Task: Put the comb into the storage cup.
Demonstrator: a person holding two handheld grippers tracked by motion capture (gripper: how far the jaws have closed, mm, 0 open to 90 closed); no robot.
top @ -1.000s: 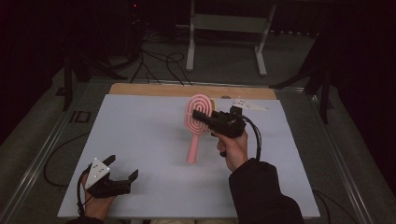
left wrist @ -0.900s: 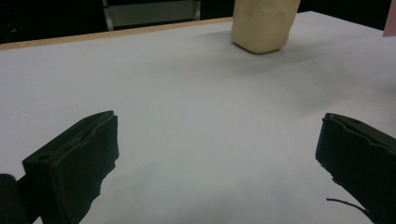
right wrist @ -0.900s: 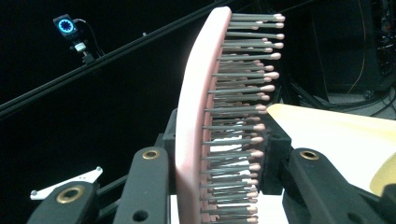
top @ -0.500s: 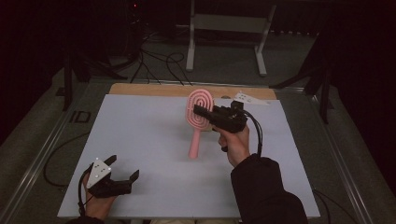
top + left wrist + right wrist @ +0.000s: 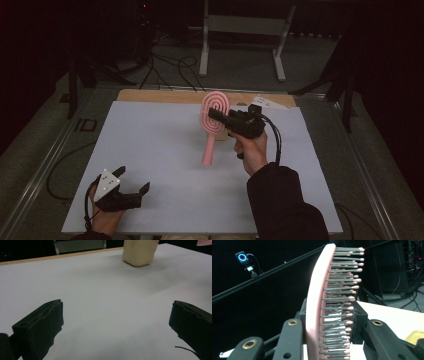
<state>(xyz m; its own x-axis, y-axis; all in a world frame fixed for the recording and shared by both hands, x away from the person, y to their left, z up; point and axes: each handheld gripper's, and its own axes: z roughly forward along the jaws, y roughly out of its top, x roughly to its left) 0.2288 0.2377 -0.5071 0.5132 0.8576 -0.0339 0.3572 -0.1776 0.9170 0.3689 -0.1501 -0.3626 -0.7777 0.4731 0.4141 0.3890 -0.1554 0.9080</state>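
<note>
Pink, the brush (image 5: 214,122) is hanging above mid-table, clamped at its head in the right gripper (image 5: 220,117), handle pointing to six o'clock toward the person, while the left gripper (image 5: 131,186), jaws standing apart and holding nothing, is resting well off at seven o'clock.

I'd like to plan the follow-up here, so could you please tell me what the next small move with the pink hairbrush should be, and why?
Probably lower it. The right hand-held gripper is shut on the head of the pink hairbrush, which hangs handle-down above the white table; the left hand-held gripper rests open, far away.
</note>
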